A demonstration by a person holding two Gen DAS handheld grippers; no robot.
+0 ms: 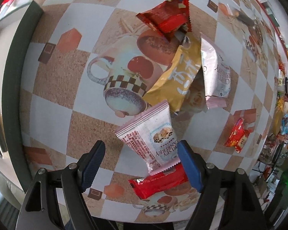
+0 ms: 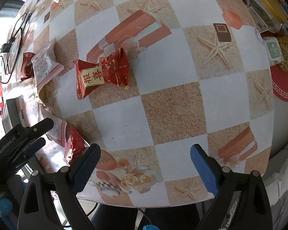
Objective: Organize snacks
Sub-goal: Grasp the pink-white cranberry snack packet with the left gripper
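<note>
Left gripper (image 1: 142,164): lower centre of left wrist view, jaws wide, nothing clamped; pink cranberry packet (image 1: 153,138) lying between the tips, likely the next pick. Red bar wrapper (image 1: 159,184) just below, tucked under the packet's edge. Yellow pouch (image 1: 176,76), second pink packet (image 1: 217,71) and red foil packet (image 1: 167,17) heaped at centre right, apparently a gathering pile. Small red snack (image 1: 238,134) apart at right.
Right gripper (image 2: 145,164): lower centre of right wrist view, jaws wide, empty, over bare desk (image 2: 172,115). Red candy packet (image 2: 103,74) upper left, lone, probably awaiting collection.
</note>
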